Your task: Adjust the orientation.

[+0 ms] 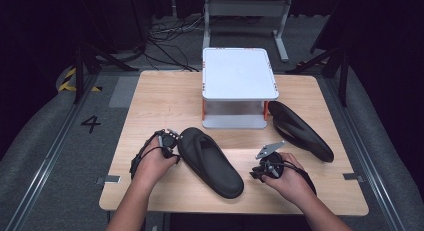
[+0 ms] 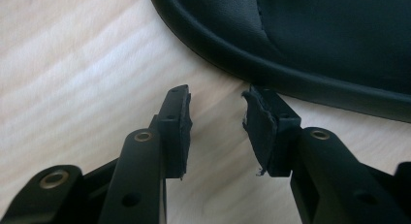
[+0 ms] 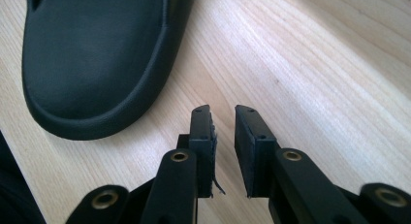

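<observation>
Overhead, near black slipper (image 1: 210,162) lying on wooden table (image 1: 150,98), long axis from 10 to 4 o'clock; left gripper (image 1: 169,140) just beside its 10 o'clock end, right gripper (image 1: 265,171) near the 4 o'clock end, slightly farther. Second slipper (image 1: 300,131) beside white stand (image 1: 239,73), untouched.

Left gripper view: jaws parted moderately, empty; slipper rim (image 2: 291,73) at 1 o'clock, practically touching the right jaw tip.

Right gripper view: jaws narrowly parted, empty; slipper end (image 3: 97,64) at 10 o'clock, apart.

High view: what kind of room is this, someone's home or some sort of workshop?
Probably a lab or recording studio, not a home: the wooden table sits among dark curtains, loose cables lie across the floor behind it, and a floor marking "4" labels the station.
</observation>
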A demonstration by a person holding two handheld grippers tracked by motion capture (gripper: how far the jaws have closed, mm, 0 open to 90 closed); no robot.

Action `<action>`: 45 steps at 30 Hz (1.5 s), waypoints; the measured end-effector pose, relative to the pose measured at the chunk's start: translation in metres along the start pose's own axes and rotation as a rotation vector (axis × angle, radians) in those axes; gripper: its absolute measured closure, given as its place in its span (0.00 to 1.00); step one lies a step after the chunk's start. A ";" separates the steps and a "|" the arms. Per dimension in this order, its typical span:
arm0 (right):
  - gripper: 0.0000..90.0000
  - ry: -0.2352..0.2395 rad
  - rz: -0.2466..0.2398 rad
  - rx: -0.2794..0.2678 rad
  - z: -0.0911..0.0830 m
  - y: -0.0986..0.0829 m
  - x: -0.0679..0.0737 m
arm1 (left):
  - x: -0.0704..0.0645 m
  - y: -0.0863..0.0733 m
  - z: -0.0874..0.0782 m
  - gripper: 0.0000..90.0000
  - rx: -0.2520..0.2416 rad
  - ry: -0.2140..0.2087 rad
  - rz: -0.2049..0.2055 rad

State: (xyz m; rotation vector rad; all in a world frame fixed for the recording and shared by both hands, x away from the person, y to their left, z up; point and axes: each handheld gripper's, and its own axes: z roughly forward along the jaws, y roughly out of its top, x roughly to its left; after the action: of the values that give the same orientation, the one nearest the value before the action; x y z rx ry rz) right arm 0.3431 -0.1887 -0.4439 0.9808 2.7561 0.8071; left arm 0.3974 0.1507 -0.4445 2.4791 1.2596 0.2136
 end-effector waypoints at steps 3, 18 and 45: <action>0.87 -0.009 0.015 0.005 0.000 -0.005 -0.001 | -0.007 0.011 0.005 0.69 0.013 -0.008 0.043; 0.89 -0.031 0.057 0.023 -0.005 -0.023 -0.001 | -0.036 0.043 0.016 0.56 -0.098 -0.132 0.141; 0.74 0.020 0.073 -0.092 -0.037 -0.012 -0.004 | -0.016 0.025 -0.023 0.39 -0.155 -0.152 0.047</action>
State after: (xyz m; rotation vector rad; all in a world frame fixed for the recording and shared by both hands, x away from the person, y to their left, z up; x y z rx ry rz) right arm 0.3297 -0.2158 -0.4186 1.0667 2.6871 0.9502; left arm 0.3994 0.1297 -0.4133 2.3461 1.0816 0.1263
